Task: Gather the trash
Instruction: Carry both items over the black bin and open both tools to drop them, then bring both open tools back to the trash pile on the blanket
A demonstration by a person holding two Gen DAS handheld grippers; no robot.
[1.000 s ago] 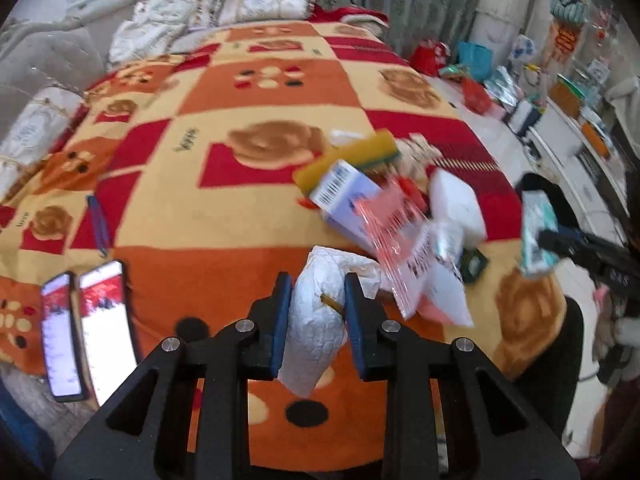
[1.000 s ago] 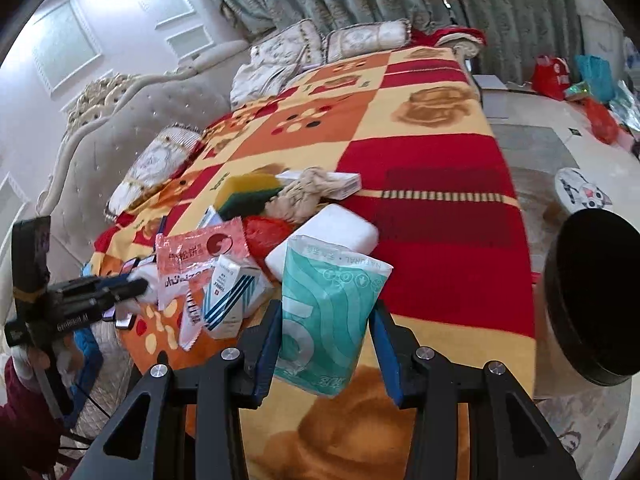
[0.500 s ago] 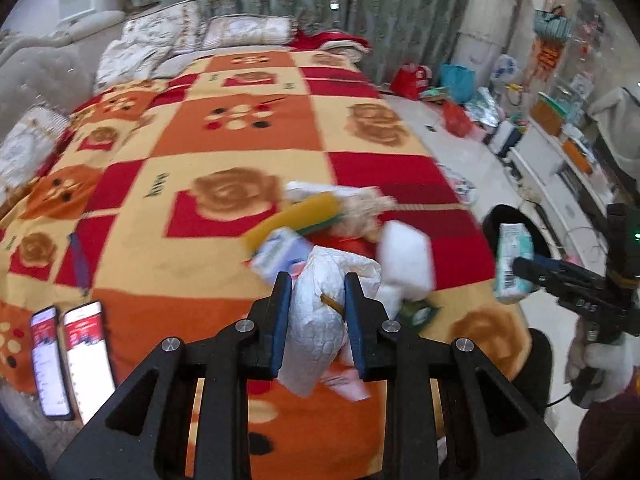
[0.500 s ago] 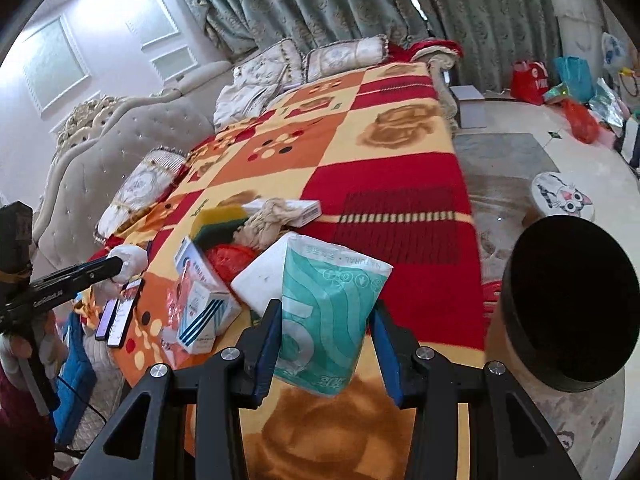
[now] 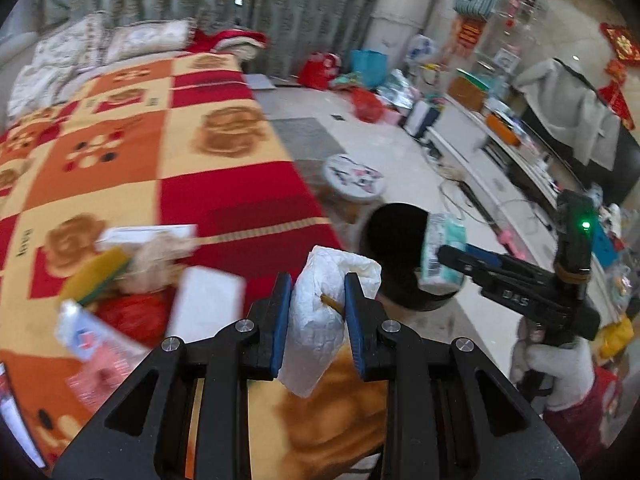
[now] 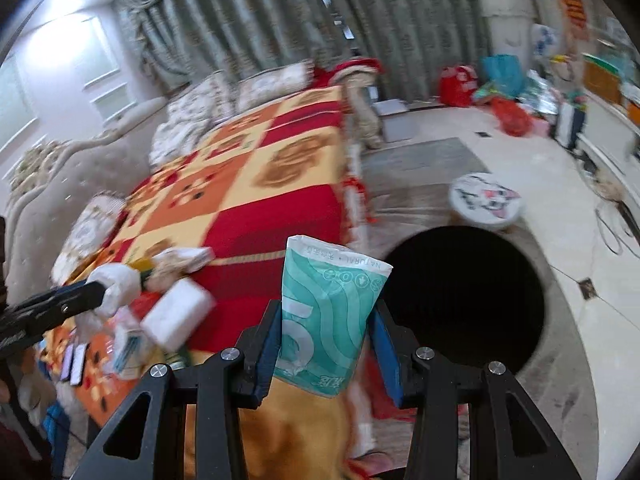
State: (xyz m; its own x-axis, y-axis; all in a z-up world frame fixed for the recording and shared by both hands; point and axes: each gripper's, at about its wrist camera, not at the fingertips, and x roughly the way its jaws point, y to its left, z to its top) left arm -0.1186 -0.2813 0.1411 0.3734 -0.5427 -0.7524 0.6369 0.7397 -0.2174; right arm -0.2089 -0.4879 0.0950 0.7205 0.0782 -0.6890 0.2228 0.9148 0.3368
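Note:
My left gripper (image 5: 316,300) is shut on a crumpled white paper wad (image 5: 320,320) and holds it above the bed's near edge. My right gripper (image 6: 326,328) is shut on a teal tissue pack (image 6: 324,312), held at the rim of the black round bin (image 6: 464,300) on the floor beside the bed. In the left wrist view the right gripper (image 5: 444,254) with the tissue pack (image 5: 442,252) hovers over the bin (image 5: 396,256). In the right wrist view the left gripper (image 6: 100,292) with the white wad (image 6: 116,284) is at the far left.
Loose trash lies on the patterned blanket (image 5: 224,176): a white block (image 5: 204,304), a yellow-green sponge (image 5: 96,276), a red bag (image 5: 132,316), a small box (image 5: 76,332), a beige rag (image 5: 156,256). A round cat-print stool (image 6: 484,200) stands beyond the bin. Phones (image 6: 74,360) lie at the bed's corner.
Both grippers have swung right, toward the bin. The right gripper with the tissue pack now sits at the bin's rim. Both grips are unchanged.

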